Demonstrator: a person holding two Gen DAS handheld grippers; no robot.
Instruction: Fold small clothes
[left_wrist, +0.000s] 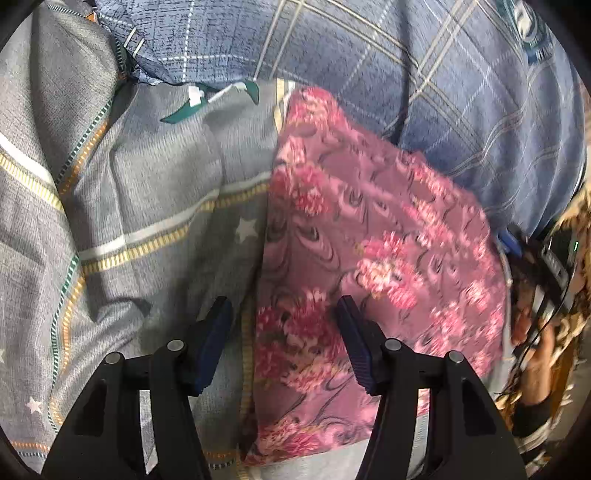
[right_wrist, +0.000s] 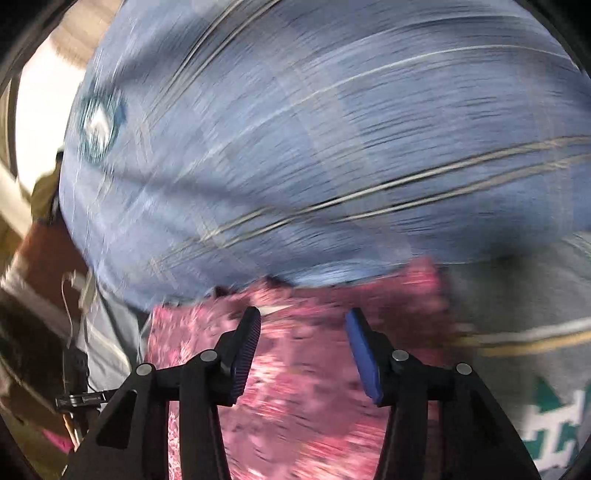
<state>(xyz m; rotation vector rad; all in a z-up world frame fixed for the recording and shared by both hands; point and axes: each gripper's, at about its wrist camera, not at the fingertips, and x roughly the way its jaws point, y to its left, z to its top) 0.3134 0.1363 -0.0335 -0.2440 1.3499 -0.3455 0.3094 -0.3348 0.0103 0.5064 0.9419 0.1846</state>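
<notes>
A pink floral garment (left_wrist: 369, 236) lies folded on the bed, its left edge straight and its far corner pointing away. My left gripper (left_wrist: 284, 306) is open and empty, its fingers standing over the garment's near left part. In the right wrist view, which is blurred by motion, the same pink garment (right_wrist: 303, 387) lies under my right gripper (right_wrist: 303, 317), which is open and empty with its tips near the garment's far edge.
A grey striped bedcover with stars (left_wrist: 110, 221) lies left of the garment. A blue plaid pillow or quilt (left_wrist: 461, 92) bulges behind it, and it fills the right wrist view (right_wrist: 314, 147). The person and cables (left_wrist: 546, 295) are at the right edge.
</notes>
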